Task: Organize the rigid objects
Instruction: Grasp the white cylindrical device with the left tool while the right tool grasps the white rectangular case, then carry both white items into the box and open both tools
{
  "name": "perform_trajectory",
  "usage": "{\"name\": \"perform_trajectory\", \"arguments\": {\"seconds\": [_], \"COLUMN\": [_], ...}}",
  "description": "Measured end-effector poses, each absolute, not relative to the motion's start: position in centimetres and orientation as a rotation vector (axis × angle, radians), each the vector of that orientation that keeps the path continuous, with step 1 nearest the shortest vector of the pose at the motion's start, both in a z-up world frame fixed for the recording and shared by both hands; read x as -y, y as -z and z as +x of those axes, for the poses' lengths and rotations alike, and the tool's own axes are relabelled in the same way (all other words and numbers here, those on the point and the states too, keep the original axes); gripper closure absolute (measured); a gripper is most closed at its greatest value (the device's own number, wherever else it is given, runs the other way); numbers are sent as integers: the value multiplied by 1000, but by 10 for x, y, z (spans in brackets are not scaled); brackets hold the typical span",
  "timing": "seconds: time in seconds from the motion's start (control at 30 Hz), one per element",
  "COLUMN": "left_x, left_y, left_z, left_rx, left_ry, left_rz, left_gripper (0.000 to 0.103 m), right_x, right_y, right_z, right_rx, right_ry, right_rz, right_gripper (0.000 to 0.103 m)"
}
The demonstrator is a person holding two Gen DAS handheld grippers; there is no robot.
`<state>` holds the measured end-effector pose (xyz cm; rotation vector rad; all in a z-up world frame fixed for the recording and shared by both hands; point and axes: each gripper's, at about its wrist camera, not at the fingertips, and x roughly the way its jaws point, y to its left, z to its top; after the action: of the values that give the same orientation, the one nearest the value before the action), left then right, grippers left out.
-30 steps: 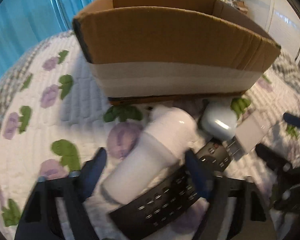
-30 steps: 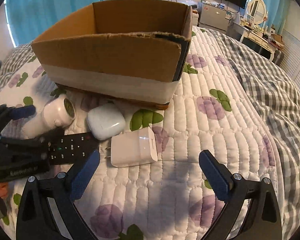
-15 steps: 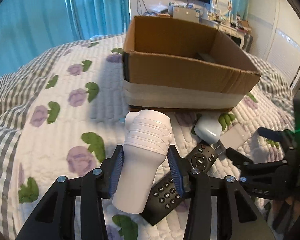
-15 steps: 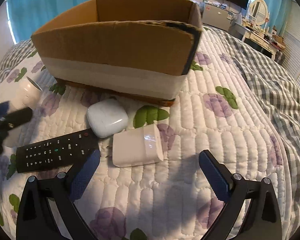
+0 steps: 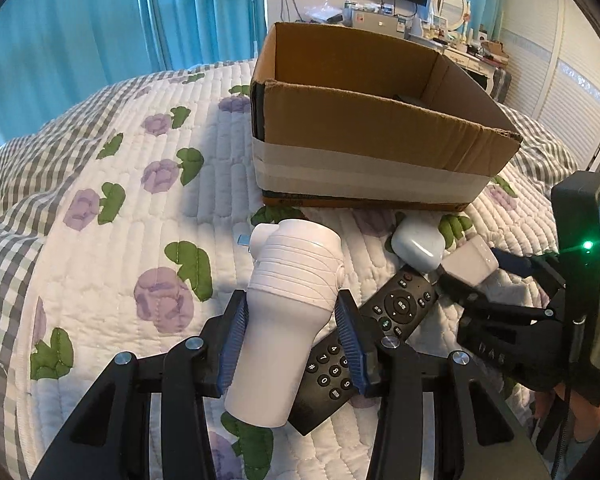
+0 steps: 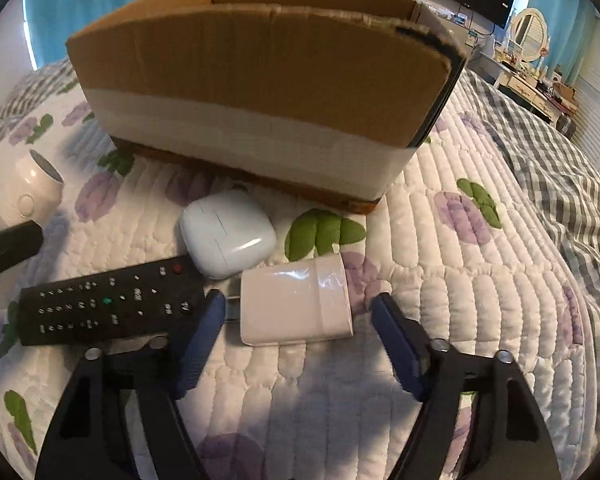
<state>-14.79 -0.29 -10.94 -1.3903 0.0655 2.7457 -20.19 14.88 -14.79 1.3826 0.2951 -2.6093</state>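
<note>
Your left gripper (image 5: 292,330) pinches the white bottle (image 5: 284,320) above the quilt (image 5: 100,264); your right gripper (image 6: 298,338) spreads around the white charger (image 6: 296,300). Outstanding, all beside the cardboard box (image 5: 364,120): charger, earbud case (image 6: 226,232), remote (image 6: 108,306). One dark item shows inside; most work remains.

Both wrist views look forward, low and close over the bed (image 5: 100,248), sharing the cardboard box (image 5: 364,136) and remote (image 6: 108,304).
</note>
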Motion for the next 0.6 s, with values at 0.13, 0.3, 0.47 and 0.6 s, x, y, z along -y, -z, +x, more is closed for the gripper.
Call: {"name": "perform_trajectory", "arguments": {"seconds": [0.13, 0.3, 0.47, 0.6], "left_x": [4, 3, -5, -11], "left_y": [110, 104, 83, 56], "left_z": [-146, -141, -132, -123], "left_rx": [-60, -51, -91, -111], "left_ry": [-2748, -2751, -2777, -2785], "left_rz": [-1399, -1388, -1333, -1270], "left_gripper": [58, 58, 58, 58], "right_x": [-146, -149, -155, -154], "right_y": [145, 130, 98, 62], "right_z": [-200, -185, -167, -149], "right_rx": [-302, -269, -235, -187], "right_ry": [2601, 2600, 2621, 2636], "right_rz": [1369, 1318, 1243, 1173], "right_gripper": [47, 47, 47, 47]}}
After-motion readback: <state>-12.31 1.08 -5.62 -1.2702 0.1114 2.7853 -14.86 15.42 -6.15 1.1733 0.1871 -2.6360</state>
